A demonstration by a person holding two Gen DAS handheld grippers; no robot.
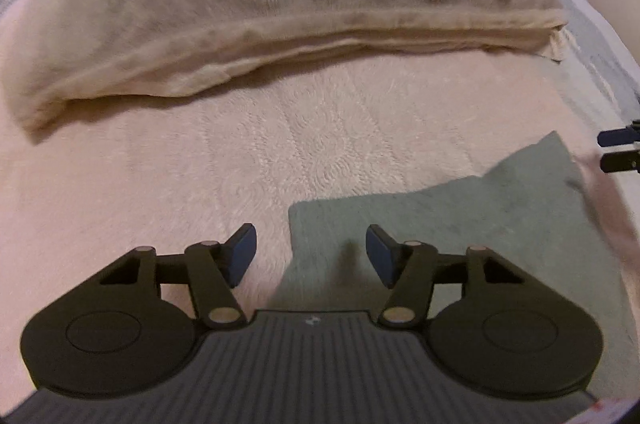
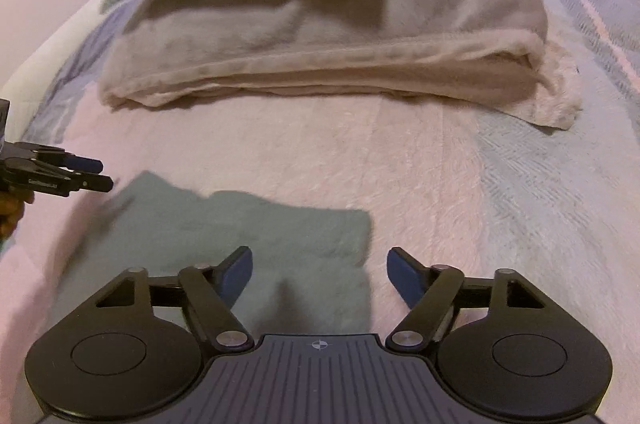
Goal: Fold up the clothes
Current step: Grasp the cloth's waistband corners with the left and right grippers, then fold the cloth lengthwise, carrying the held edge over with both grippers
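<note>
Fingers (image 1: 374, 251) of the left gripper (image 1: 311, 249) stood spread, straddling the green cloth's (image 1: 440, 224) left corner on the bed (image 1: 200, 164); pinch lower.
Right gripper (image 2: 320, 273) likewise spread over the green cloth's (image 2: 280, 244) right edge, seemingly not touching.

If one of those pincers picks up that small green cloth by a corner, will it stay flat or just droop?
The green cloth would probably droop: it lies thin and flat on the bed cover, following its surface. It looks light, with no bulk like the folded beige blanket behind. Its fuzzy surface should grip rather than slip.
</note>
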